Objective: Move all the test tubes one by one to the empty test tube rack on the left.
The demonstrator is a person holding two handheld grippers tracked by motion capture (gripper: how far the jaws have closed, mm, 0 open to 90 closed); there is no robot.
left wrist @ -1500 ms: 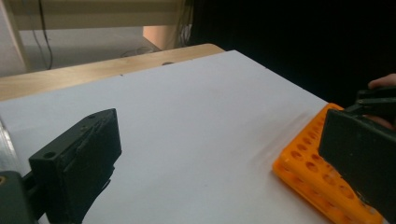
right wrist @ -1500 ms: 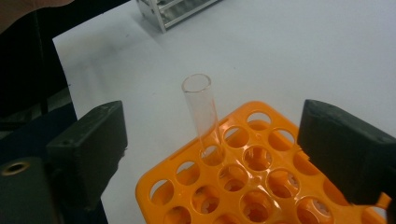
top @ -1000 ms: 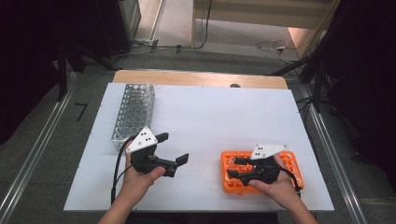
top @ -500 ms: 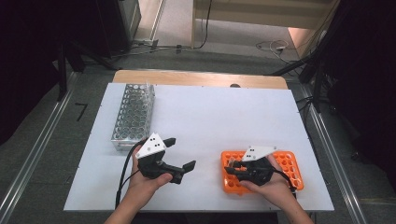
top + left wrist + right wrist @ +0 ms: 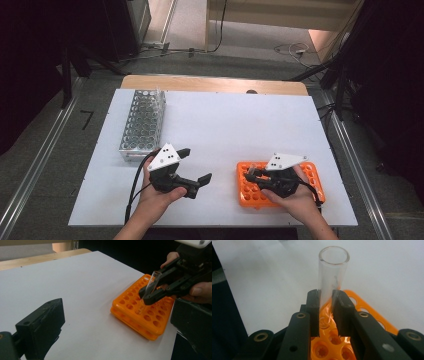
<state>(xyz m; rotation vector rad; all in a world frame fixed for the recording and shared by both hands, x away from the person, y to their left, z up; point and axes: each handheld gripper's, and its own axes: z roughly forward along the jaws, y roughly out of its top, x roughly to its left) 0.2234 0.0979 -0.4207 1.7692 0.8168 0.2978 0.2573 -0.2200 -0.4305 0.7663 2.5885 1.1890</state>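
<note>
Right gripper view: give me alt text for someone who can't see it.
The right gripper has its two black jaws shut on a clear glass test tube, open mouth up, its lower end over the orange rack. White table lies behind.

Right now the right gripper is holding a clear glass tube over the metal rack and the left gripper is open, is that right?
Not quite. The right gripper is shut on the clear glass tube, but over the orange rack, not the metal rack, which stands far off on the table's left side in the high view. The left gripper view shows the tube's foot at the orange rack's holes. The left gripper is open, as you said.
</note>
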